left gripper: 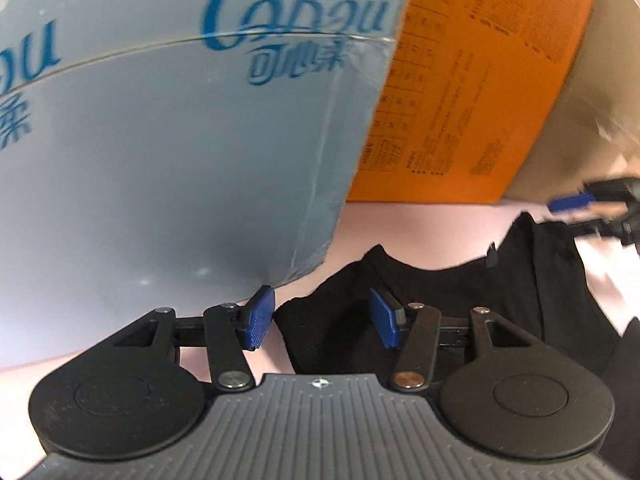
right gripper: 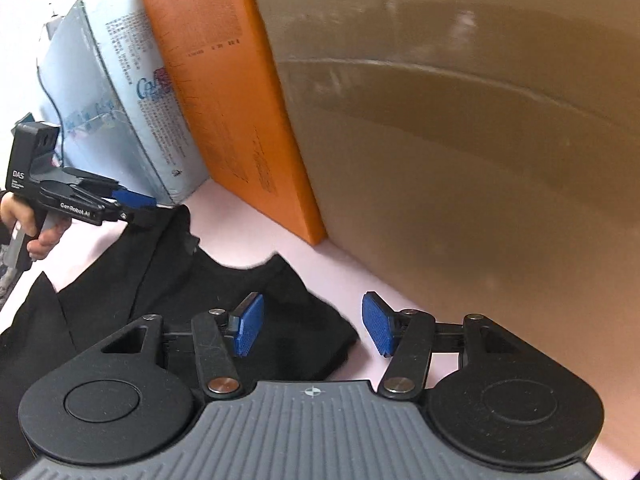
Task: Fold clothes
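Note:
A black garment lies flat on a pink surface, neckline toward the boxes. My left gripper hangs low over one shoulder corner. Its blue pads stand half apart with the cloth's edge between them, and neither pad presses on it. In the right wrist view my right gripper sits over the garment's other shoulder corner, pads likewise apart and not pinching the fabric. The left gripper also shows there at the far left, held by a hand.
A pale blue box with blue lettering stands close behind the left gripper. Beside it are an orange box and a large tan carton, all walling the far side. Pink surface shows between the boxes and the garment.

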A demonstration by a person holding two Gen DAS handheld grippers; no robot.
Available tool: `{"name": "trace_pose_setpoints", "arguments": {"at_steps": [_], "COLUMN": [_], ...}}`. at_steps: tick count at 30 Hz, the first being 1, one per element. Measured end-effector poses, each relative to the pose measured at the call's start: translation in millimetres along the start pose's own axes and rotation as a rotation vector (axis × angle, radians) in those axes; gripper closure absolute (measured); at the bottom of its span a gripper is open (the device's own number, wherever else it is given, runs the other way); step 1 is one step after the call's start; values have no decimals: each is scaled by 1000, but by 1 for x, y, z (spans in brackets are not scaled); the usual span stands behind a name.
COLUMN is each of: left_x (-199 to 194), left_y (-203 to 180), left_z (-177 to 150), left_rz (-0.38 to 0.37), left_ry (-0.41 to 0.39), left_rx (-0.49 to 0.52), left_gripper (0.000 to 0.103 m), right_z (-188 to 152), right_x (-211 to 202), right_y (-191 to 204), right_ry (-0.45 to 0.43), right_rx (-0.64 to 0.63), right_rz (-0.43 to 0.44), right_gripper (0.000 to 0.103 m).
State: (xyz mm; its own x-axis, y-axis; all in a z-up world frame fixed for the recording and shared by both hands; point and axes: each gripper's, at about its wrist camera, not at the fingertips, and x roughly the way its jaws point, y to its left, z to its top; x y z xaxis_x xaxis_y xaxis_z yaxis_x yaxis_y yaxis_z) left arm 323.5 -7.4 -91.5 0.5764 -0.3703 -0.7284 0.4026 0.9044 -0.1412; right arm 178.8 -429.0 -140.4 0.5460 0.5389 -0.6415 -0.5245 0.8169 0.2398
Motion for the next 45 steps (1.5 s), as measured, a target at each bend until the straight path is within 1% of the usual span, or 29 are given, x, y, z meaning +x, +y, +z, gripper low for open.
{"name": "trace_pose_setpoints", "arguments": {"at_steps": [2,4,6,9,13,15,17,18,19,20,21,22,24,28,31,34,35,36,37,39,40,42,43,44,45], "left_x": [1,0,-1,1,8,8,9,10,10,9,8,6,-3,-24,-54,-91,-104,-117,-130,-152,-163,-176,-180,-185,-189], "left_y": [-2,-3,-6,-11,-12,-10,-7,-5,-5,-5,-4,-2,-2,-6,-14,-26,-31,-36,-42,-56,-62,-76,-80,-83,-87], "left_z": [-1,-1,0,2,3,3,4,4,5,5,6,7,6,5,0,-10,-16,-23,-31,-54,-65,-96,-114,-133,-151], "left_rz": [-6,-18,-35,-52,-58,-67,-76,-78,-66,-53,-53,-78,-88,-88,-100,-117,-121,-126,-136,-154,-164,-176,-189,-202,-214], "left_ry": [-1,-10,-27,-21,0,0,6,10,11,12,13,11,-24,-60,-91,-133,-142,-152,-158,-149,-145,-104,-65,-27,11], "left_rx": [27,47,71,130,147,141,116,102,100,98,96,75,64,84,129,177,194,210,230,274,296,342,357,373,388], "left_gripper": [55,55,55,55,55,55,55,56,65,75,97,97,97,97,97,97,97,97,97,97,97,96,94,92,87], "right_z": [6,9,11,14,17,16,15,15,15,15,15,14,13,10,5,-16,-24,-10,-7,-6,11,14,26,25,22], "right_x": [8,16,22,28,36,39,41,42,41,40,37,33,23,-7,-39,-79,-93,-95,-101,-114,-110,-106,-99,-97,-95], "right_y": [4,7,11,13,14,16,18,18,18,19,21,24,30,52,78,122,137,127,128,135,124,121,115,112,110], "right_ry": [-2,22,43,62,106,122,137,140,150,154,149,142,121,72,41,23,18,13,13,15,21,60,94,122,150], "right_rx": [-20,-51,-98,-126,-151,-154,-159,-155,-144,-142,-146,-144,-133,-121,-132,-165,-176,-185,-191,-201,-202,-190,-187,-181,-174], "right_rz": [28,63,77,103,119,129,125,120,122,120,115,113,114,115,120,122,123,126,130,137,142,165,174,169,162], "right_gripper": [52,52,51,51,52,60,71,80,101,101,101,101,101,101,101,101,101,101,101,101,101,100,88,67,60]}}
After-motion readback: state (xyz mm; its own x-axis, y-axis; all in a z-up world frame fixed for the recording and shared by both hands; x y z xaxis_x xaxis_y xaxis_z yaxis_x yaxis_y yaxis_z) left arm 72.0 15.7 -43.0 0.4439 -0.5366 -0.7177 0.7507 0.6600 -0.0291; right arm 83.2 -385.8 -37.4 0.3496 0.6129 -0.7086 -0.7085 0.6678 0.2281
